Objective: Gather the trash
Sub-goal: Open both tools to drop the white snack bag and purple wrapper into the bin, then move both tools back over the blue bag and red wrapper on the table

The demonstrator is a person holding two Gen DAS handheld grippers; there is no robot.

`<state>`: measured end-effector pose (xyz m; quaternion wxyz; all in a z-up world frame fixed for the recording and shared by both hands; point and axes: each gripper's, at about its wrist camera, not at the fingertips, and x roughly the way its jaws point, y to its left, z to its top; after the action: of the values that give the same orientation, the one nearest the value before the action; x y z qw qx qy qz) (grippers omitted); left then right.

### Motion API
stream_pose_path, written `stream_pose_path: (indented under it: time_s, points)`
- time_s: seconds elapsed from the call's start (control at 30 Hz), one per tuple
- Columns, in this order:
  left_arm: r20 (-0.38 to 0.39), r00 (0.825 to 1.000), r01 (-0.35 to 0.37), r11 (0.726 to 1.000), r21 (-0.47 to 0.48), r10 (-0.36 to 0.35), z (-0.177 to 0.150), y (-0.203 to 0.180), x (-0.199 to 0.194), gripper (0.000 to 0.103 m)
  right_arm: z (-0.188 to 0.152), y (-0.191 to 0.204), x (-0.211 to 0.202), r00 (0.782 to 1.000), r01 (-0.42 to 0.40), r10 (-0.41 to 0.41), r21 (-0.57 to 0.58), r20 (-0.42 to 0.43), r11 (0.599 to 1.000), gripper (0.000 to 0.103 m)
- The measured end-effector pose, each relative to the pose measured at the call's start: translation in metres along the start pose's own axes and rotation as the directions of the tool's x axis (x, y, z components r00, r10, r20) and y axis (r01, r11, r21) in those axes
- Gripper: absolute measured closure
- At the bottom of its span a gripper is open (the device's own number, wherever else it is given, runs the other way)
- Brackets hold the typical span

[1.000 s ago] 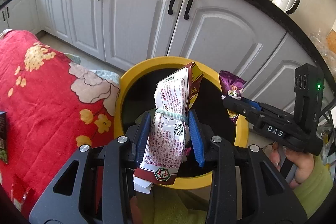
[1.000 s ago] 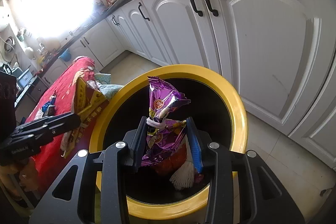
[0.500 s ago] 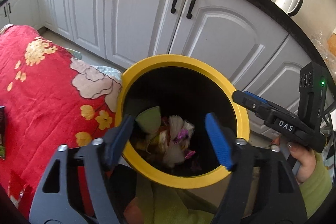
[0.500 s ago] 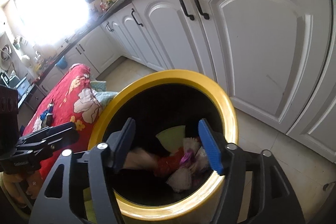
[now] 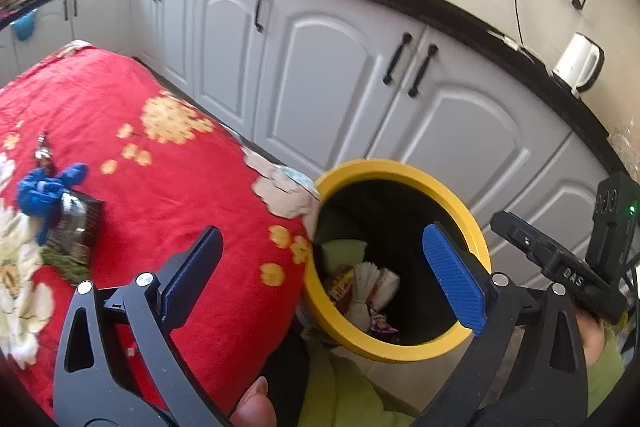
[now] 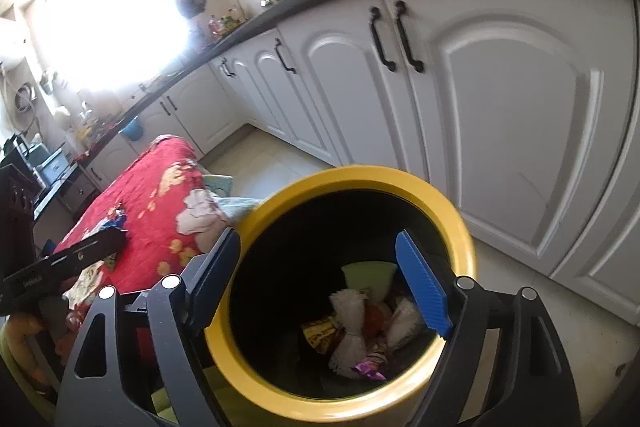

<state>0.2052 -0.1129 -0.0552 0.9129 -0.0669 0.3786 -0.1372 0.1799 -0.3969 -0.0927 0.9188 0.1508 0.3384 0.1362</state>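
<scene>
The yellow-rimmed black bin [image 5: 384, 167] [image 6: 360, 175] stands on the floor against the red flowered cloth [image 5: 168, 187]. Inside it lie crumpled wrappers [image 5: 360, 287] [image 6: 352, 323], one of them purple [image 6: 370, 367]. My left gripper [image 5: 320, 239] hangs over the cloth's edge and the bin's left rim; its jaws are opening with nothing between them. My right gripper [image 6: 318, 239] hovers above the bin's mouth, jaws also opening and empty. On the cloth at the left lies a silvery packet with a blue tie [image 5: 52, 211].
White cabinets with black handles [image 5: 400, 59] run behind the bin under a dark counter with a white kettle [image 5: 578, 65]. A smaller wrapper [image 5: 42, 151] lies further back on the cloth. The person's green sleeve [image 5: 344, 395] and thumb [image 5: 252, 407] show at the bottom.
Both grippers opened, and the white-and-red packet and the purple packet dropped into the bin. The left gripper rose and swung left, bringing more of the red cloth into view.
</scene>
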Motion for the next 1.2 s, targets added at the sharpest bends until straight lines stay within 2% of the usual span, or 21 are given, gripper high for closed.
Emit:
stream_pose_path:
  time_s: [0.23, 0.53, 1.2]
  points:
    - [0.075, 0.996, -0.037, 0.999, -0.002, 0.038, 0.005, 0.013, -0.031, 0.011, 0.005, 0.036, -0.009, 0.998, -0.051, 0.052, -0.06, 0.02, 0.997, 0.02]
    - [0.149, 0.985, -0.086, 0.996, -0.031, 0.09, 0.01, 0.039, -0.062, 0.011, 0.001, 0.087, -0.007, 0.993, -0.119, 0.12, -0.146, -0.003, 0.982, 0.017]
    - [0.237, 0.95, -0.159, 0.969, -0.187, 0.202, 0.012, 0.115, -0.107, 0.011, -0.028, 0.174, 0.012, 0.973, -0.22, 0.194, -0.248, -0.124, 0.944, 0.016]
